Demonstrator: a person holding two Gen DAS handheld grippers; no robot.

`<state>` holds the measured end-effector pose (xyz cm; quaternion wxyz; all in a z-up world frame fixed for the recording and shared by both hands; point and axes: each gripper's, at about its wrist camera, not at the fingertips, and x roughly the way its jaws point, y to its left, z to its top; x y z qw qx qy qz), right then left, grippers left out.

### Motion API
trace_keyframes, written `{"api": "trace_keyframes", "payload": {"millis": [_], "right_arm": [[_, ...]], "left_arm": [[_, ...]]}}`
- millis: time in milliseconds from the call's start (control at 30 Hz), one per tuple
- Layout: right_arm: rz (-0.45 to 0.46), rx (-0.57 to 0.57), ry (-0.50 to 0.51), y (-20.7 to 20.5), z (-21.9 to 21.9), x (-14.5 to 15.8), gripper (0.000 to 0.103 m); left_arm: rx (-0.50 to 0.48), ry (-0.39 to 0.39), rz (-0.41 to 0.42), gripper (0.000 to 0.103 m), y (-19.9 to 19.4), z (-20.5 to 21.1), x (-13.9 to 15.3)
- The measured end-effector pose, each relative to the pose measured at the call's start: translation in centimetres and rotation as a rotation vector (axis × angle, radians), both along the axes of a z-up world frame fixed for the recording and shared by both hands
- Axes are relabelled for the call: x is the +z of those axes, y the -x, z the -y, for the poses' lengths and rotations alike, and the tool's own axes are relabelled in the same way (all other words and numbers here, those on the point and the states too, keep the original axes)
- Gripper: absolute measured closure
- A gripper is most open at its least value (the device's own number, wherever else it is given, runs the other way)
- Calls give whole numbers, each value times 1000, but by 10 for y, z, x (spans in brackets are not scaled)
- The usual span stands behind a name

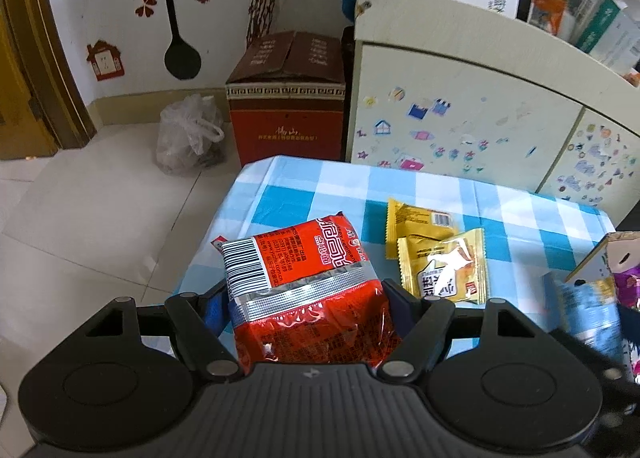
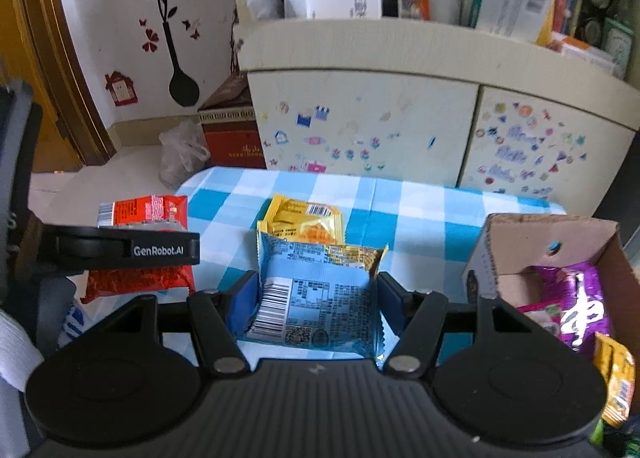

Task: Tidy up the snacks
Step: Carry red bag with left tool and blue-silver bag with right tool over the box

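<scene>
"GenRobot.AI" on left gripper (image 2: 138,254) clamping red packet (image 2: 144,214)

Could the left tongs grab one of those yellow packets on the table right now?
Probably not yet. The left tongs are shut on the red packet, so they are full. The yellow packets lie uncovered on the checked cloth, nothing blocking them.

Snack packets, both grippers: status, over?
Left gripper shut on red packet. Right gripper shut on blue packet. Two yellow packets on the table; cardboard box right, path unobstructed.
</scene>
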<state>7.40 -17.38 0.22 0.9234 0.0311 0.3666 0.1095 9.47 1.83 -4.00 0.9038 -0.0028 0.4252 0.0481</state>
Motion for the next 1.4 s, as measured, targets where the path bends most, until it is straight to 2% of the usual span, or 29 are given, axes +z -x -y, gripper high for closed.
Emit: {"api": "trace_keyframes", "payload": {"millis": [500,600,1267,1400], "right_arm": [[92,-66,-54,36,54,45,39],[95,-87,-63,36,65,47,39],[112,-237,-62,53,139,55,39],[122,-269,-70,57,156,58,39]], "left_arm": [[-49,5,81,23,21,18,32],[-70,1,108,23,23,27,37],[-255,67,153,23,44,92,44],[-291,99,158,23,48,106,45]]}}
